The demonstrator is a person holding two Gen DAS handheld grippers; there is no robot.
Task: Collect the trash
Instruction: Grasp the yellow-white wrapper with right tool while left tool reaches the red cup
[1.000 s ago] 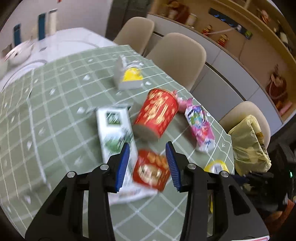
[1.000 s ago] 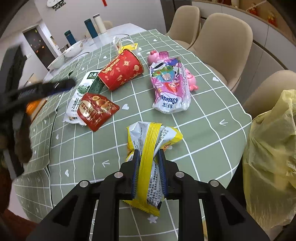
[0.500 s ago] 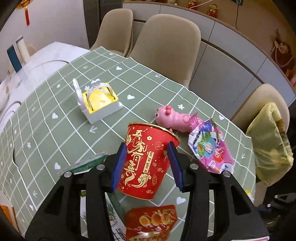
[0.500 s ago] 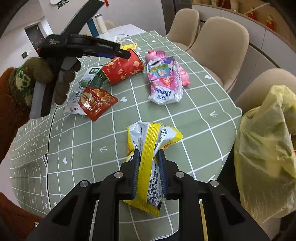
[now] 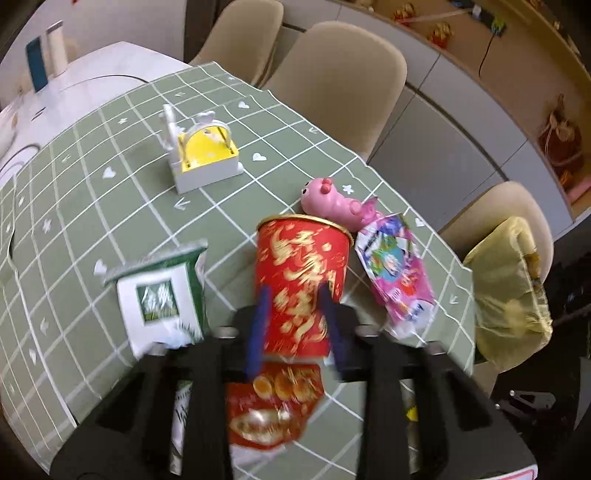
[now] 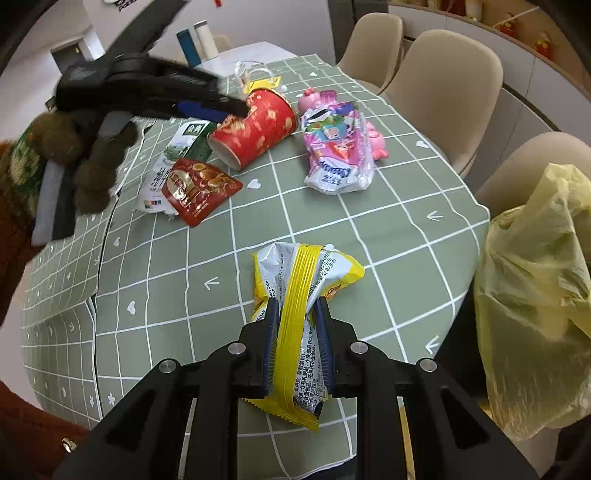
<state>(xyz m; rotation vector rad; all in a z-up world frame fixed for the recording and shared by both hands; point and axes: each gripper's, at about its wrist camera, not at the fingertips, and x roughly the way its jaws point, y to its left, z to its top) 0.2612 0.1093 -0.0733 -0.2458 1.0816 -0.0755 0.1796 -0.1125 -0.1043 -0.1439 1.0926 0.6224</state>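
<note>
Left wrist view looks steeply down along its gripper (image 5: 295, 325), close over the red cup (image 5: 301, 280) on the bench (image 5: 110, 206), facing the chairs (image 5: 340, 85). Right wrist view sits near the bench edge, angled down, taking in more of the surface. Both views share the red cup, pink packet (image 6: 338, 147) and yellow bag (image 6: 535, 295); the right view also shows the left gripper.

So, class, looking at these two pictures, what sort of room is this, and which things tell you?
Most likely a home dining room: a table under a green checked tablecloth, beige dining chairs drawn up to it, and a wall cabinet with ornaments on its shelf.
</note>
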